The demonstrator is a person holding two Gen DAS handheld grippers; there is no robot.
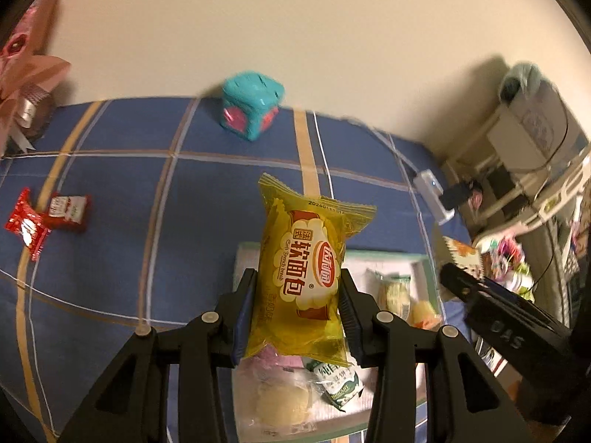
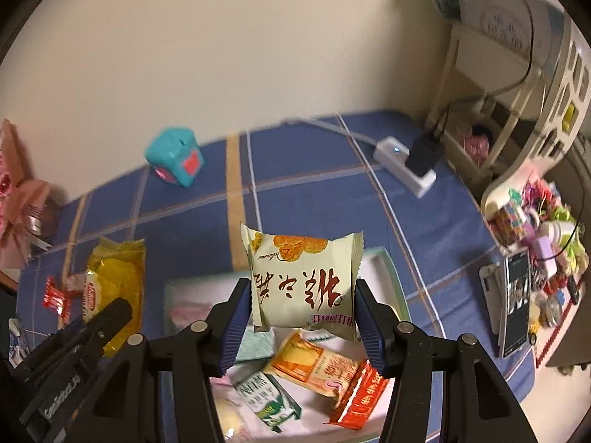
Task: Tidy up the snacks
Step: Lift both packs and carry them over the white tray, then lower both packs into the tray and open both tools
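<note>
My left gripper (image 1: pixel 297 313) is shut on a yellow soft-bread packet (image 1: pixel 303 277) and holds it above a shallow white tray (image 1: pixel 391 258) with several snacks in it. My right gripper (image 2: pixel 301 325) is shut on a cream pastry packet (image 2: pixel 303 280) with red characters, held above the same tray (image 2: pixel 384 262). The tray holds an orange packet (image 2: pixel 317 365), a green-white milk carton (image 2: pixel 269 402) and a red packet (image 2: pixel 364 398). The yellow packet (image 2: pixel 110 288) and the left gripper show at the left of the right wrist view. The right gripper shows at the right of the left wrist view.
Two red snack packets (image 1: pixel 48 217) lie on the blue plaid cloth (image 1: pixel 110 258) at the left. A teal cube (image 1: pixel 251 109) stands near the wall. A white power strip (image 2: pixel 406 170) lies far right, a cluttered shelf (image 2: pixel 532 243) beside it. Pink ribbon bouquet (image 1: pixel 26 85) at far left.
</note>
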